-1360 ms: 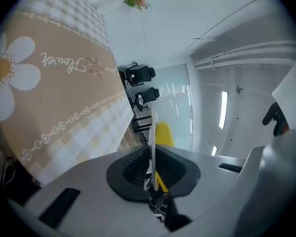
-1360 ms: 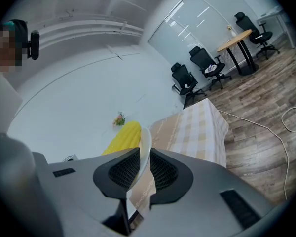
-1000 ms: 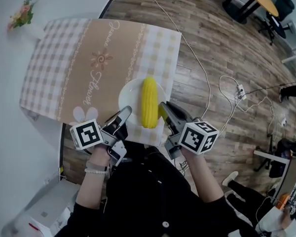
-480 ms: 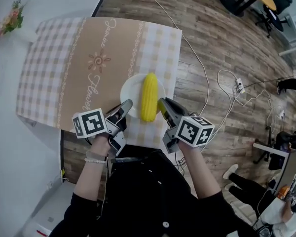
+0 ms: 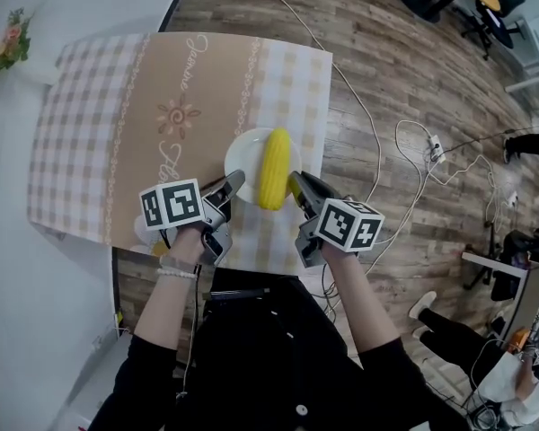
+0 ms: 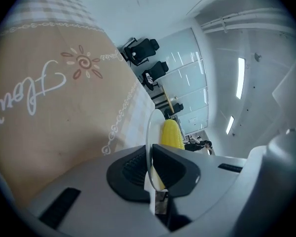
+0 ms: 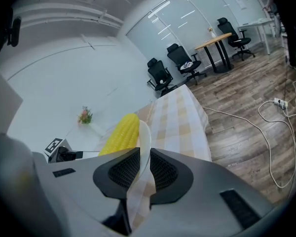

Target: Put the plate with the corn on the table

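Gripping the white plate (image 5: 244, 155) by opposite rims: left gripper (image 5: 235, 183) jaws narrow, clamped on its left edge, right gripper (image 5: 296, 184) jaws clamped on its right edge. Yellow corn (image 5: 274, 167) lies on plate, over near edge of cloth-covered counter (image 5: 117, 106).

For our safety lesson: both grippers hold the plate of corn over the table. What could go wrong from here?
The corn lies loose on the plate; a tilt could roll it off. The left gripper and right gripper pinch only the rim, so it might slip.
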{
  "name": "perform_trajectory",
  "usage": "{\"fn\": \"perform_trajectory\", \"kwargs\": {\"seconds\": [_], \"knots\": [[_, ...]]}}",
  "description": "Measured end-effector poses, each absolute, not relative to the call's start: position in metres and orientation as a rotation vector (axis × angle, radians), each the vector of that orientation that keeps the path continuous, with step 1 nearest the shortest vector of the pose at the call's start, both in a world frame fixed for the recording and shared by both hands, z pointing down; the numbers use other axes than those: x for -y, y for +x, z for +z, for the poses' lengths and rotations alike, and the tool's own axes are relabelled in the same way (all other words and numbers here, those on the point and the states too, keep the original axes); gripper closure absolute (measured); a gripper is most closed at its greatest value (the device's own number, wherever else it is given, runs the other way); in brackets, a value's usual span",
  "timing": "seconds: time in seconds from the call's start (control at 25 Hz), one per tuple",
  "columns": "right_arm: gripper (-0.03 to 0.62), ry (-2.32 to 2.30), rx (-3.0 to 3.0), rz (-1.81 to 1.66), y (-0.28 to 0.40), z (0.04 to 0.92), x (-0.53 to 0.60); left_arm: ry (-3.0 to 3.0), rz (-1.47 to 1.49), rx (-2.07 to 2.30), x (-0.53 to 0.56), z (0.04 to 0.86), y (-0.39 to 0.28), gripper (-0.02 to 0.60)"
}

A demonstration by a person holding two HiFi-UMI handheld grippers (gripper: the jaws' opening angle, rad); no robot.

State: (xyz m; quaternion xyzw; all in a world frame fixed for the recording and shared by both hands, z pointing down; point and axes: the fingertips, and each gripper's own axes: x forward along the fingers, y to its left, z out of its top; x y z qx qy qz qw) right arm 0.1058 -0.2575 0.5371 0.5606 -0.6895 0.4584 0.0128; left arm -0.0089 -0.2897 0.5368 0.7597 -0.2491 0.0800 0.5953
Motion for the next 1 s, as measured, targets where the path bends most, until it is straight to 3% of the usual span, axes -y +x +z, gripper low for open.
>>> {"fn": "perform_trajectory", "kwargs": {"seconds": [1.0], "knots": [[0.491,1.7,1.934,1.361,0.116,0.601,0.285,1.766,0.52,0.659,0.319,0.605,0.003,0.513]]}}
